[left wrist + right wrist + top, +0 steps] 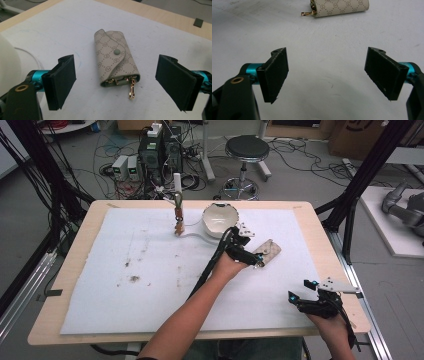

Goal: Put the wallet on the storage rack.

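A beige monogrammed key pouch (115,58) lies flat, snapped shut, gold clasp protruding.

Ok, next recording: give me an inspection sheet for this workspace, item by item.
Surface: wooden table under a white mat with dark smudges.
Job's things: beige key pouch lying flat on the mat, snapped shut, gold clip sticking out.
Clutter: white bowl; small upright stand beside it.
Grippers: left gripper open, jaws either side of the pouch, not touching; right gripper open, nothing between its jaws.
Cables: black cable trailing from the left gripper.
Surroundings: stool, computer boxes, floor wires.
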A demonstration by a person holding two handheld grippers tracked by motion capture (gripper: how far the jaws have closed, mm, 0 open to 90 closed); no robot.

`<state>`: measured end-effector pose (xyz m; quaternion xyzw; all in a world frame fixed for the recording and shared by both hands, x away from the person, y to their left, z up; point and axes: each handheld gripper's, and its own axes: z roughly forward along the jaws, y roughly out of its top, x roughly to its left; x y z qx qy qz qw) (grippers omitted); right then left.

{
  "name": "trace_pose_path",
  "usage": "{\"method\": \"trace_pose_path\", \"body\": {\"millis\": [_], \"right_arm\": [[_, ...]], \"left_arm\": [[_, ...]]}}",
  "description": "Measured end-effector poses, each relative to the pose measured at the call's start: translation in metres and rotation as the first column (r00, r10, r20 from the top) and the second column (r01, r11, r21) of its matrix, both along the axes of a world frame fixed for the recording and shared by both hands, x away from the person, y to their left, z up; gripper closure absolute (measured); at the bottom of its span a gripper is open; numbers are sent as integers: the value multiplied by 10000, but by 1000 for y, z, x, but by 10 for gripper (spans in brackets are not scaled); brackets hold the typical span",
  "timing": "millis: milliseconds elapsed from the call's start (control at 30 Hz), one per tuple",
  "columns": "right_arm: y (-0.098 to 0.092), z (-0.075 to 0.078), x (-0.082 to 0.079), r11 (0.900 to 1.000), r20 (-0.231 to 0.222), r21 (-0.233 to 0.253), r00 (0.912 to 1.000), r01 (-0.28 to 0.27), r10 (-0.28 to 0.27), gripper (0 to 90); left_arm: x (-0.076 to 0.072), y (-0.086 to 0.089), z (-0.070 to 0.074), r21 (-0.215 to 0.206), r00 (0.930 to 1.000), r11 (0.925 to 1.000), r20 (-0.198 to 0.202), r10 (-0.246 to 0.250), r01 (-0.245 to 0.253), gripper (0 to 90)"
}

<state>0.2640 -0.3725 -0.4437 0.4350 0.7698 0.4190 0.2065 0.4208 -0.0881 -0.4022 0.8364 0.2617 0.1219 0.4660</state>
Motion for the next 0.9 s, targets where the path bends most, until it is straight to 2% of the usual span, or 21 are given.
{"method": "trace_pose_path", "body": {"millis": [133,267,500,700,800,900], "right_arm": [[2,0,0,10000,9,-10,10000,-60,60,196],[3,0,1,9999,4,-58,9999,-117,117,196],[3,0,2,10000,-36,9,10000,-89,89,196],[2,-2,4,9999,-33,27,9999,-106,106,196],[3,-2,5,9999,-33,-15,9999,-145,145,195],[4,-1,5,9998,-71,-30,9998,-174,174,196]], "left_arm": [[4,-13,-2,370,9999,9992,12,-125,124,160],[11,-24,-11,773,9998,9969,-179,-132,146,160],[23,-37,-27,1116,9987,9937,-509,12,45,160],[27,-44,-38,1158,9973,9932,-727,-16,100,160],[27,-50,-40,1423,9976,9896,-677,-125,221,160],[27,-56,-45,1766,9966,9838,-805,-162,303,160]]}}
